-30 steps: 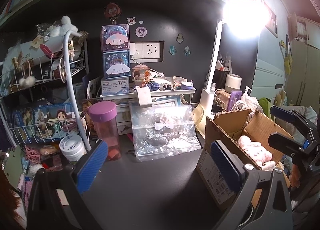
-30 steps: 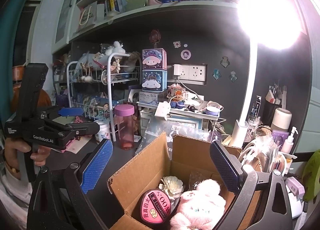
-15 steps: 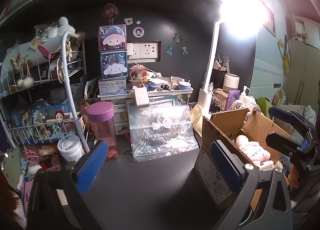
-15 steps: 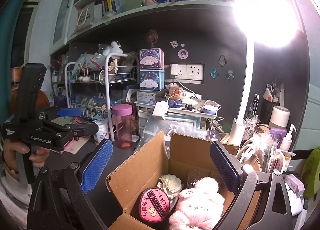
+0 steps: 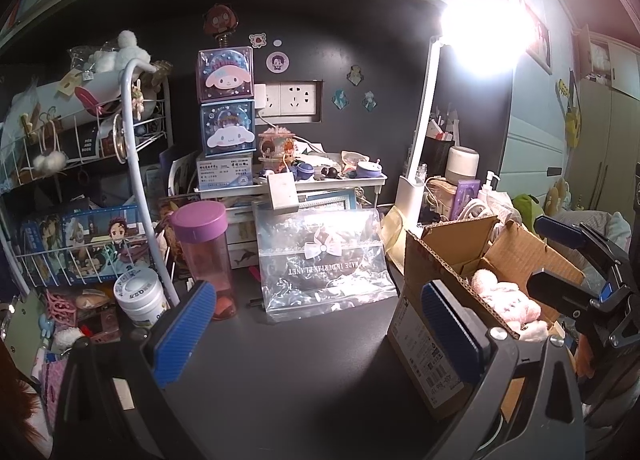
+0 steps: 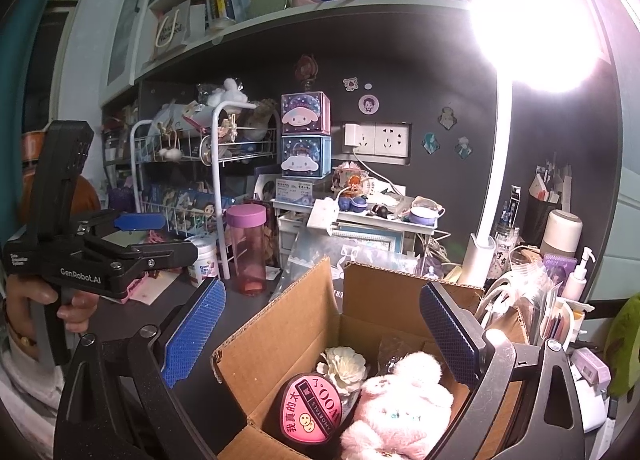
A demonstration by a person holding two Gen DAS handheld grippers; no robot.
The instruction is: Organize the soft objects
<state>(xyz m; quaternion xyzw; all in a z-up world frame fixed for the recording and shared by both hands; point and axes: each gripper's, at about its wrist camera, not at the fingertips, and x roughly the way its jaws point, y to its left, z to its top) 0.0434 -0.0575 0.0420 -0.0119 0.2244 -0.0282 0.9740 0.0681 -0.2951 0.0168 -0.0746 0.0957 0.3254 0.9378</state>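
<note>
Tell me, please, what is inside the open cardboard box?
Inside the cardboard box lie a pink plush toy, a white fabric flower and a round pink-labelled item. Whatever lies beneath them is hidden.

1. Dark wall (image 5: 340,19) behind the desk, with a white socket panel (image 5: 294,99) and some stickers.
2. Desk lamp (image 5: 484,27) blows out the upper right.
3. Pale green shelf (image 6: 320,15) overhead, packed with books.
4. White wire rack (image 5: 80,179) stands left.
5. Pale cupboards (image 5: 612,119) far right, I think.
</note>
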